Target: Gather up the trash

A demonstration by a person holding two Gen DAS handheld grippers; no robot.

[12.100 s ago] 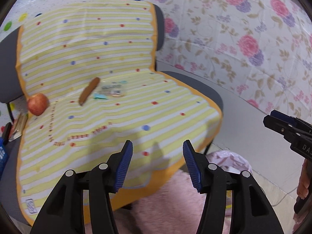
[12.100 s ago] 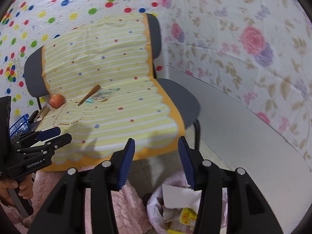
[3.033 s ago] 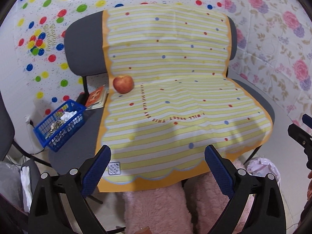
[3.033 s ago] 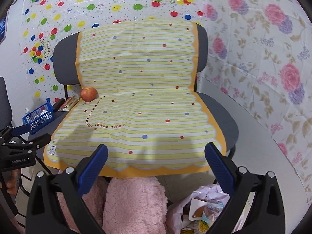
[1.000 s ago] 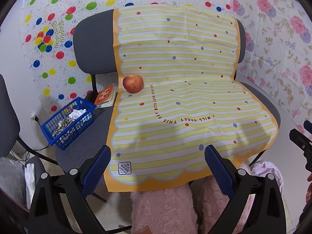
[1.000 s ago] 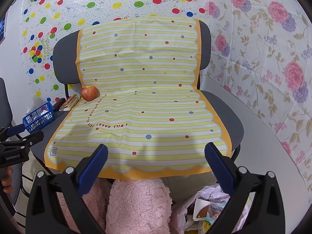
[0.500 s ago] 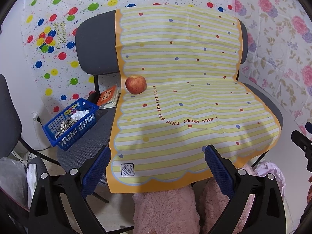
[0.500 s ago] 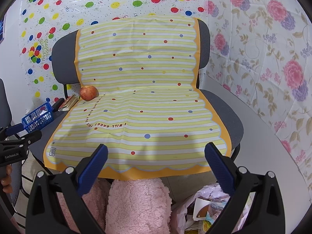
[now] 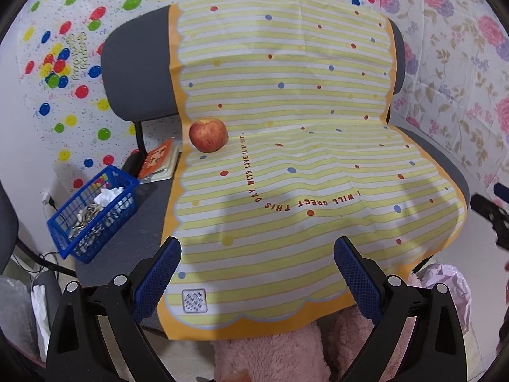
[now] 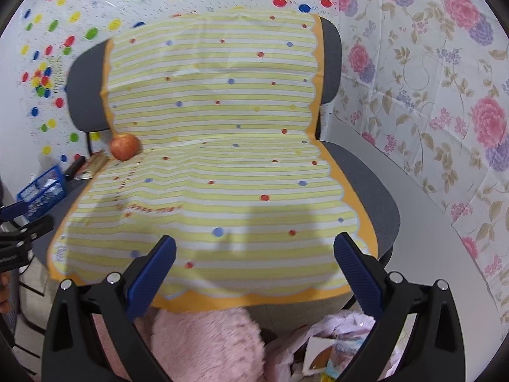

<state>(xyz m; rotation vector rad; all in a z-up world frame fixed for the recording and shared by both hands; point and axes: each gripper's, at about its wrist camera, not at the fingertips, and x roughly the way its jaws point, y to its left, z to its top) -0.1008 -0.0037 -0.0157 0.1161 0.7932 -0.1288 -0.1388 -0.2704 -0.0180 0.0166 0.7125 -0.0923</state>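
A yellow striped cloth [image 9: 286, 159] covers a grey chair [image 9: 136, 73]; the cloth [image 10: 222, 175] also fills the right wrist view. A red apple [image 9: 208, 135] lies at its back left, also seen in the right wrist view [image 10: 125, 147]. No loose trash lies on the cloth. A pink trash bag [image 10: 334, 347] with wrappers sits on the floor at lower right; its rim shows in the left wrist view [image 9: 448, 283]. My left gripper [image 9: 257, 273] is open wide and empty in front of the seat. My right gripper [image 10: 254, 270] is open wide and empty above the bag.
A blue basket [image 9: 92, 213] with scraps and an orange booklet [image 9: 159, 159] sit on the chair part left of the cloth. Pink fluffy slippers [image 10: 203, 340] are below the seat edge. Dotted and floral sheets cover the walls.
Since 12 s ago the brown stick and wrappers are gone from the cloth and both grippers have opened wide. In the last second both views shifted slightly closer to the chair.
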